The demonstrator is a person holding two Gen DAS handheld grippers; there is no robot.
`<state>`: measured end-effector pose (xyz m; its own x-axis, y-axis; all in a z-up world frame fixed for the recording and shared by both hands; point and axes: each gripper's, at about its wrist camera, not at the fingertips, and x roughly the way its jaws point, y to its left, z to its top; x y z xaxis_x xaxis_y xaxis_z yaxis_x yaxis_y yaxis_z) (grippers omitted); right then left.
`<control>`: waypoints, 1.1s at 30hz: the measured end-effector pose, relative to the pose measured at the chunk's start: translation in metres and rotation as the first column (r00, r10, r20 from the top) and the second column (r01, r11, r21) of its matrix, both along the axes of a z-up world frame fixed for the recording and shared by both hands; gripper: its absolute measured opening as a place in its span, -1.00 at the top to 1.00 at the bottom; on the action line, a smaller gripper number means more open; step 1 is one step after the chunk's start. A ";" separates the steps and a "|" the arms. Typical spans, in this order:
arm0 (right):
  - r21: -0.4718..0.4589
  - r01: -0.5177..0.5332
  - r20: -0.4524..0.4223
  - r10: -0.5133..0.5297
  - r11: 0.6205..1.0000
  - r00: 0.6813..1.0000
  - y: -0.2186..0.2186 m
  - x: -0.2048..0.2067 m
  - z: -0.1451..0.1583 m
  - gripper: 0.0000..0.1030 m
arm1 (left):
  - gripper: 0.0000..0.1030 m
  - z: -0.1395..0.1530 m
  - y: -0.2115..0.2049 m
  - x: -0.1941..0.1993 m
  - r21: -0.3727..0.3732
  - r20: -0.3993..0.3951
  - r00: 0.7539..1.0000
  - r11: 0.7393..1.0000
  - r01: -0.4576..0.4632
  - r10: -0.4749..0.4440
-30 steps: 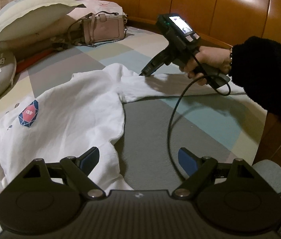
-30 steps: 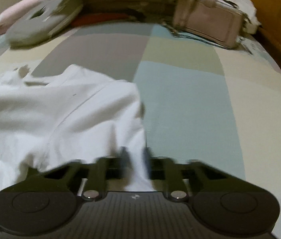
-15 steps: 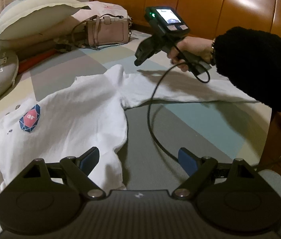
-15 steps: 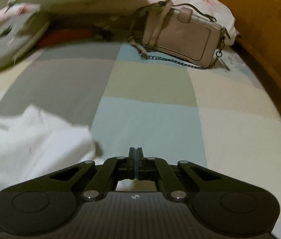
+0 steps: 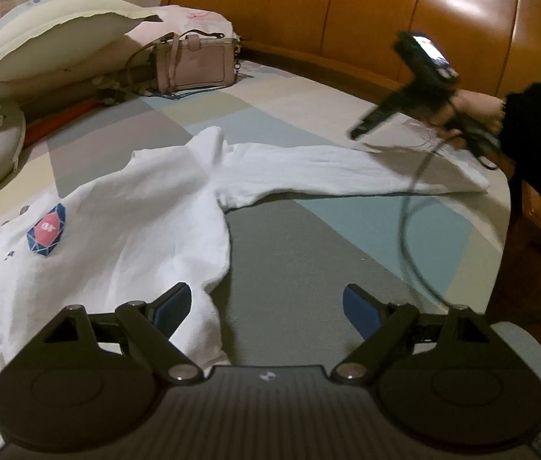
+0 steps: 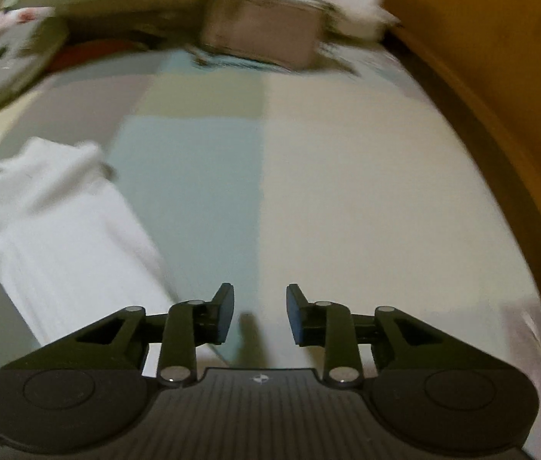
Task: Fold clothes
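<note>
White shirt [image 5: 125,230] spread on bed [image 5: 309,260], left gripper [image 5: 266,306] wide and empty, right gripper [image 6: 259,316] opening, empty

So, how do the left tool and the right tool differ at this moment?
The left tool has its jaws wide apart; the right tool has a narrower gap, and its jaws are opening. The left tool sits low over the white shirt; the right tool is raised beyond the sleeve. Both hold nothing.

Right gripper [image 6: 259,314] released the white sleeve [image 5: 347,168]; its jaws are opening, empty.
</note>
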<state>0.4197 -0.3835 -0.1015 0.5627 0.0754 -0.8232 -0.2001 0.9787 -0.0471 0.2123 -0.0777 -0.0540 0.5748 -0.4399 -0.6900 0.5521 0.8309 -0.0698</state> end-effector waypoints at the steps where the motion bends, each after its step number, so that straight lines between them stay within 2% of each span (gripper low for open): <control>1: -0.001 0.029 -0.009 -0.029 1.000 1.000 -0.015 -0.006 -0.002 0.32 | -0.68 0.000 -0.002 0.000 0.001 0.000 1.000 1.000 0.001 -0.001; 5: 0.020 0.110 -0.015 -0.109 0.994 0.994 -0.054 -0.036 -0.011 0.30 | -0.68 0.001 -0.007 -0.003 0.011 -0.002 1.000 1.000 0.002 -0.002; 7: 0.051 0.135 -0.006 -0.135 0.990 0.991 -0.068 -0.051 -0.013 0.11 | -0.69 0.000 -0.009 -0.004 0.016 -0.010 1.000 1.000 0.005 -0.005; 11: 0.092 0.172 -0.018 -0.171 0.981 0.985 -0.083 -0.075 -0.024 0.07 | -0.69 -0.003 -0.018 -0.005 0.046 -0.016 1.000 0.999 -0.003 0.004; 16: 0.028 0.044 -0.009 -0.043 0.999 0.999 -0.055 -0.108 -0.027 0.07 | -0.70 -0.001 -0.027 -0.010 0.053 -0.019 1.000 0.999 0.012 -0.011; 19: -0.047 -0.039 0.006 0.039 0.998 0.999 -0.040 -0.119 -0.024 0.06 | -0.70 -0.001 -0.031 -0.011 0.067 -0.020 1.000 0.998 0.015 -0.013; 21: -0.070 -0.056 0.013 0.057 0.996 0.998 -0.037 -0.119 -0.023 0.04 | -0.70 0.000 -0.033 -0.011 0.071 -0.018 1.000 0.997 0.013 -0.012; 29: -0.037 -0.106 0.025 0.106 0.994 0.994 -0.041 -0.128 -0.021 0.05 | -0.70 -0.002 -0.040 -0.014 0.082 -0.025 1.000 0.996 0.020 -0.018; 33: -0.090 -0.136 0.050 0.141 0.987 0.989 -0.029 -0.138 -0.021 0.09 | -0.70 -0.003 -0.044 -0.012 0.086 -0.032 0.999 0.996 0.018 -0.015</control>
<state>0.2814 -0.4129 -0.1230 0.5967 0.0862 -0.7978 -0.3279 0.9336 -0.1444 0.2005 -0.1221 -0.0571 0.5458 -0.3875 -0.7429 0.5646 0.8252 -0.0157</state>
